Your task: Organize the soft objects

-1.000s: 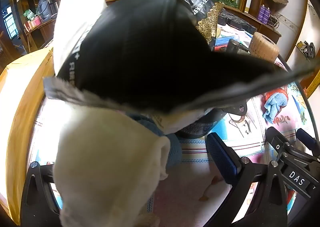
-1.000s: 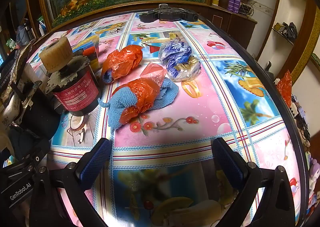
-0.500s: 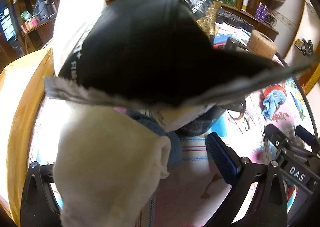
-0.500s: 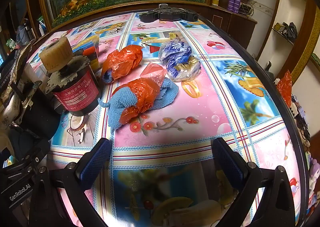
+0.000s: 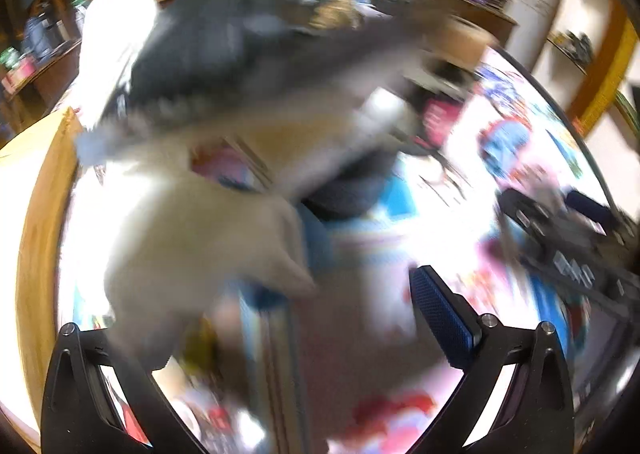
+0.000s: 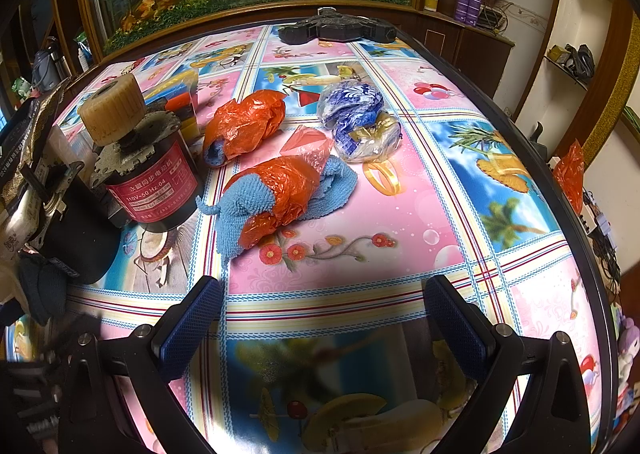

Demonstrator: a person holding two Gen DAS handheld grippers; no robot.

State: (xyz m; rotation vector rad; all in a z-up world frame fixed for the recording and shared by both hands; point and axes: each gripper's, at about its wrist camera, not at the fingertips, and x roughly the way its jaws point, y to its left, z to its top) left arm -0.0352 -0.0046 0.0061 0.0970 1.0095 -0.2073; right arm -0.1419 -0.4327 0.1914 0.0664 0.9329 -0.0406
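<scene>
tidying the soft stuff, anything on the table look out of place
Yes: a heavy electric motor with a red label stands among the soft bundles, left of the blue cloth half-wrapped in an orange bag.

Bare tablecloth lay open ahead and to the right. Left of it a motor stood close beside the blue towel, with two bags crowding behind.

Right wrist view looks low across the table toward the planter wall at 12 o'clock. Left wrist view — blurred, pressed close against a black bag — shares the blue towel at 2 o'clock.
</scene>
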